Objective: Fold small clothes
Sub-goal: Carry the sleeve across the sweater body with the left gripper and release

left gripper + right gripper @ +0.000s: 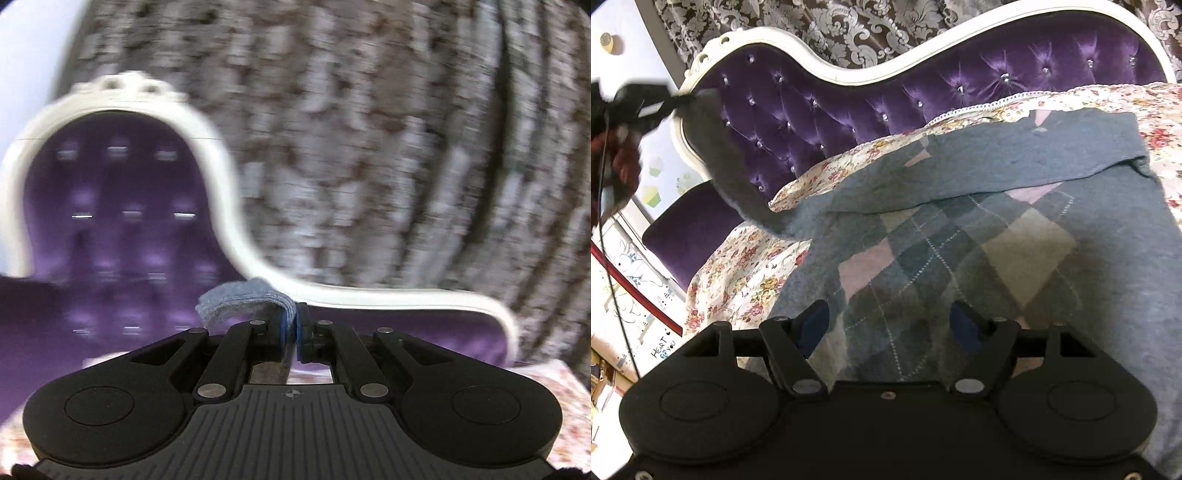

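We've got the sweater [1015,236] spread flat on the floral cover [746,280], one sleeve [720,155] stretched up and left toward the headboard [849,110]. Our left gripper [291,325] is pinched tight on the cuff [240,299]. Right gripper [890,325] hovers over the argyle front, jaws wide, holding nothing.

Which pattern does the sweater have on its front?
Argyle diamonds on blue-grey sweater; clearest in right wrist view.
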Demonstrator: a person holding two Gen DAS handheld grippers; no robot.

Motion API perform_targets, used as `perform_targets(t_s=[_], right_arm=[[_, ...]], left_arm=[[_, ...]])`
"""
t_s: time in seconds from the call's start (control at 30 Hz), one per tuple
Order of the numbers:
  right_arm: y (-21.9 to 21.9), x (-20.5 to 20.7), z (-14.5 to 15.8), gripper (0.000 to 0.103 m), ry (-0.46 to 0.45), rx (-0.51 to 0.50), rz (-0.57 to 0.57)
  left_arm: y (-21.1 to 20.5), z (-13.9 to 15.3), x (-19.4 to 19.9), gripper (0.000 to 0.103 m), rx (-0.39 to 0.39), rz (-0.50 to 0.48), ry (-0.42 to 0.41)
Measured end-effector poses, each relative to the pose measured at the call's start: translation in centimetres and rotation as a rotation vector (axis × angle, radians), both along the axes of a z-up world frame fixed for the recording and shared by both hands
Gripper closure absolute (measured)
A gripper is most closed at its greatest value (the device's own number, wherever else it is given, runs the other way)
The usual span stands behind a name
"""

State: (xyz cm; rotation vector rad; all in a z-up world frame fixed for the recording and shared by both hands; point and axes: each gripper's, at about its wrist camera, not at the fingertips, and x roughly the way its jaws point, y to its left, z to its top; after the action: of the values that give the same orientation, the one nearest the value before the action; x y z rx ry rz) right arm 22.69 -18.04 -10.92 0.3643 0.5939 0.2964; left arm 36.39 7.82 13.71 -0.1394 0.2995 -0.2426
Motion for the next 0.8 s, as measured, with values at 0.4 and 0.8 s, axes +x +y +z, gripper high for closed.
perform_targets(t_s=[0.4,0.8], right_arm=[[-3.8,-1.6,-0.6,0.028,0.001,0.056,-0.064],[-5.5,-1.3,-1.0,0.028,0.019,0.062,-0.107]], left_arm=[[-19.6,-10.7,1.6,0.098,0.032,-0.320,0.182],[-22.4,-11.6,-1.3,0.054,0.032,-0.542,0.187]])
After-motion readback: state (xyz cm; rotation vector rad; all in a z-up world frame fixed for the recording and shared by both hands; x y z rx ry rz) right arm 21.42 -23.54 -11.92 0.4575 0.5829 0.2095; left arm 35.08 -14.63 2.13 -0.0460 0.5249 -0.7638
